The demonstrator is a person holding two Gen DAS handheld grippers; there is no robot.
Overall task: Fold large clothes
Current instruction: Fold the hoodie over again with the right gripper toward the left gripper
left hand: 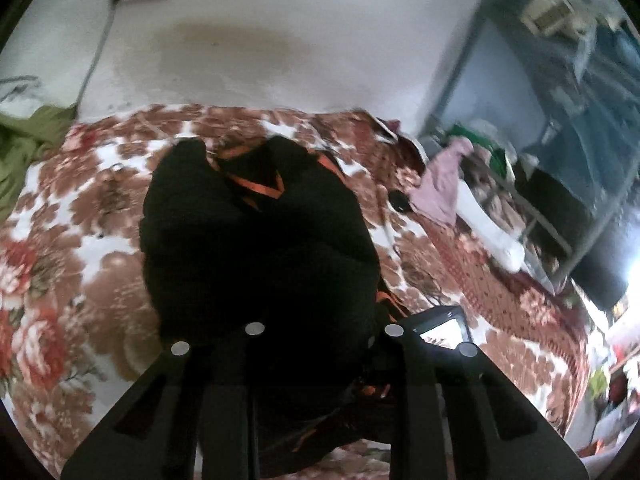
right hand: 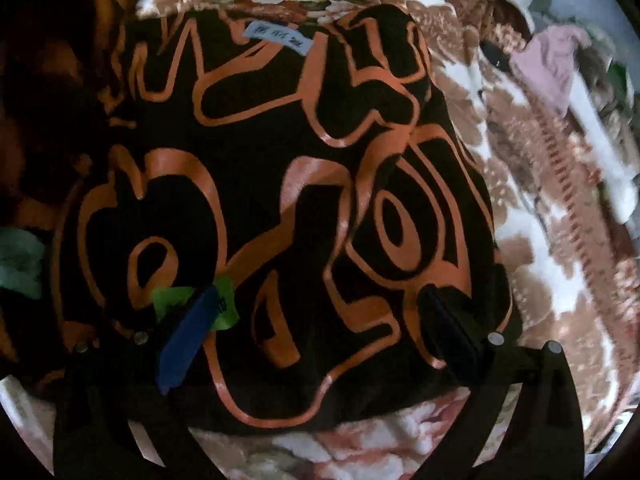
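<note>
A black garment with orange graphic print (right hand: pixel 304 184) lies bunched on a floral bedspread (left hand: pixel 80 208). In the left wrist view the garment (left hand: pixel 256 232) shows its plain black side with orange trim, and it fills the space between my left gripper's fingers (left hand: pixel 320 336); the jaws stand apart and the cloth hides whether they pinch it. In the right wrist view my right gripper (right hand: pixel 320 328) is wide open, with its fingers on either side of the garment's near edge. A blue and green tag (right hand: pixel 192 320) lies by its left finger.
A pink cloth (left hand: pixel 440 184) and a white object (left hand: pixel 492 232) lie at the bed's right edge. A green cloth (left hand: pixel 20 148) lies at the far left. A white wall (left hand: pixel 280 40) is behind the bed, and cluttered shelving (left hand: pixel 560 100) stands at the right.
</note>
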